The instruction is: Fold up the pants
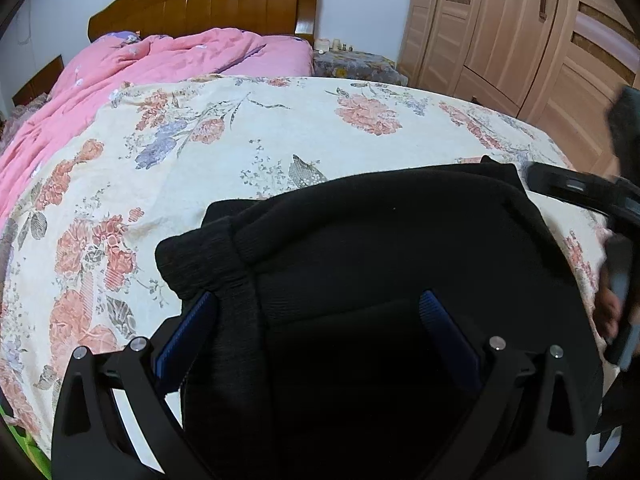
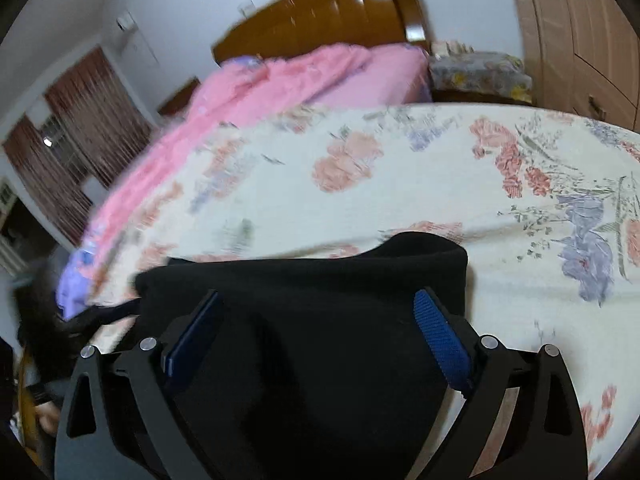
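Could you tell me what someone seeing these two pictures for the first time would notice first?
The bulky black knit pants dominate the foreground of both views, lying on the cream floral bedsheet. The left gripper and right gripper each stand open over the dark fabric, blue ribbed pads apart. Behind, a crumpled pink quilt lies against the glossy brown wooden headboard, with tall light wooden wardrobe doors to the right.

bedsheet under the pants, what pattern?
Cream bedsheet with pink-red and lavender flowers and grey-green leaves; sharpest in the left wrist view. The pants are plain black.
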The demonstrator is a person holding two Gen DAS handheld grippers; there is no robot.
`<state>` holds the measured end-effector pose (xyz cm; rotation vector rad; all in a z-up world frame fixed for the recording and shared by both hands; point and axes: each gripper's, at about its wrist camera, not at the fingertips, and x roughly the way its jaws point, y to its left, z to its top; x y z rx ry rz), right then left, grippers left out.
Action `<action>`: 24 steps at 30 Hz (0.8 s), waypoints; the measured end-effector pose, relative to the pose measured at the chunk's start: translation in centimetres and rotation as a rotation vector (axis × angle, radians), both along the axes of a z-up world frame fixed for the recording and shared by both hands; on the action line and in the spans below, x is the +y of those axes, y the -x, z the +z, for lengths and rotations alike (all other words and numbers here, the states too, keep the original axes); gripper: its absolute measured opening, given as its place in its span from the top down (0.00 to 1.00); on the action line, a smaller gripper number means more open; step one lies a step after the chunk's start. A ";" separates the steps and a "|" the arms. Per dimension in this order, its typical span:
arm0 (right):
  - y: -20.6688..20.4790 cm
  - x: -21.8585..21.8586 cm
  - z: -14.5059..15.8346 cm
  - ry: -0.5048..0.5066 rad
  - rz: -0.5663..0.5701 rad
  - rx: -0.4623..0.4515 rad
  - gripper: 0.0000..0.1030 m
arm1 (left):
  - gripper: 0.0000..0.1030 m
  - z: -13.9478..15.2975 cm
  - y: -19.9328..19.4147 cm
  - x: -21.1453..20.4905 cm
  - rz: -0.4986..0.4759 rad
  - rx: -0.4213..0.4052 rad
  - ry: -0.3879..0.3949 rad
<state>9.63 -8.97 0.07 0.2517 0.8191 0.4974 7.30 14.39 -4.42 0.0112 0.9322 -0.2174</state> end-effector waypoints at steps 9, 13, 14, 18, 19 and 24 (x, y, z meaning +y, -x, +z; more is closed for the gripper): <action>3.8 1.8 -3.0 0.165 0.141 0.023 0.10 | 0.02 0.0 -0.1 0.0 0.005 0.003 0.011; 7.7 1.2 0.0 0.165 0.119 -0.058 0.08 | 0.02 1.2 2.0 0.7 0.032 -0.038 0.049; 8.8 1.1 0.4 0.153 0.138 -0.078 0.08 | 0.02 1.5 2.8 0.7 0.024 -0.050 0.054; 12.4 2.8 -0.3 0.170 0.262 -0.076 0.08 | 0.02 1.4 6.9 -0.3 -0.034 -0.078 -0.004; 12.8 3.4 -1.1 0.181 0.292 -0.064 0.07 | 0.02 0.8 7.3 -0.7 -0.033 -0.076 -0.052; 13.5 3.5 -3.4 0.217 0.268 -0.101 0.05 | 0.01 -0.4 7.2 0.6 0.005 -0.062 -0.009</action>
